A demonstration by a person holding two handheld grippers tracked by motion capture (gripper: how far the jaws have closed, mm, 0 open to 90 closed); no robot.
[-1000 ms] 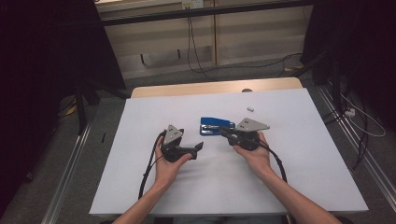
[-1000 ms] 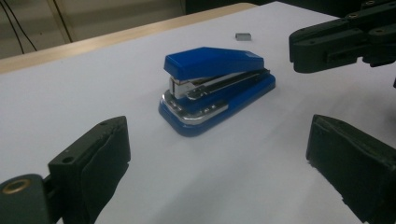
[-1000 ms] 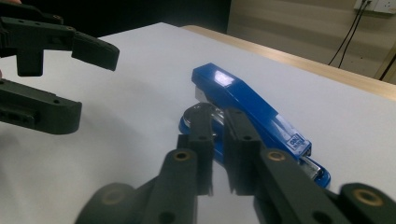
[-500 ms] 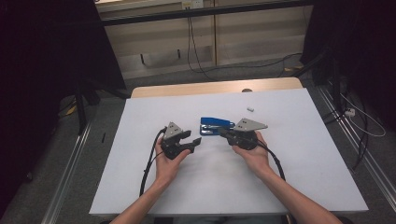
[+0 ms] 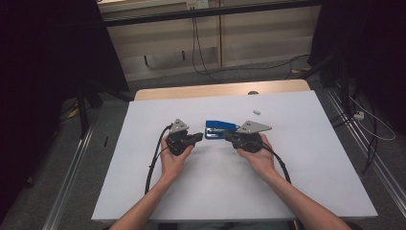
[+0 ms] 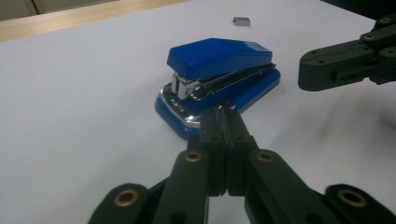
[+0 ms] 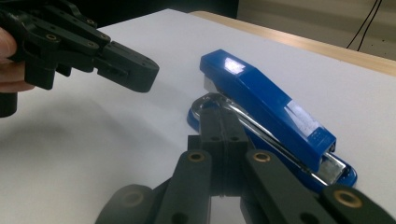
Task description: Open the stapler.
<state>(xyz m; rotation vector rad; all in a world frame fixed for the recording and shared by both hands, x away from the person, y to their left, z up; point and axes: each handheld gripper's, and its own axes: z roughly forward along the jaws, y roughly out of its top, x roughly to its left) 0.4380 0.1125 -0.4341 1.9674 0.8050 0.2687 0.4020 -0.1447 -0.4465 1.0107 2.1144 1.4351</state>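
Scene: a person seated at a white table (image 5: 297,191), forearms reaching in from the near edge, a black two-jaw gripper in each hand.

Stapler: a blue stapler (image 5: 219,129) lies flat near the middle of the table, between the two grippers and slightly beyond them; in the left gripper view its chrome mouth end faces the camera (image 6: 219,79), while the right gripper view looks along its length (image 7: 271,116).

Left gripper: the left gripper (image 5: 197,138) points toward the stapler's near-left end, its jaws pressed together with nothing between them — they have just been closing. In its own view the joined tips (image 6: 226,122) sit just beside the stapler's base; whether they touch it cannot be told.

Right gripper: the right gripper (image 5: 228,137) aims at the stapler from the other side, jaws together and empty. In its own view the tips (image 7: 219,122) lie right at the chrome front of the base — contact cannot be told.

Hands: the left hand (image 5: 173,158) and the right hand (image 5: 258,157) each wrap a gripper body from below, cables trailing back toward the person.

Also on the table: a small pale block (image 5: 256,112) lies beyond the stapler, well apart from it, seen too in the left gripper view (image 6: 241,21).

Far edge: a strip of bare wood (image 5: 215,90) runs along the table's back.
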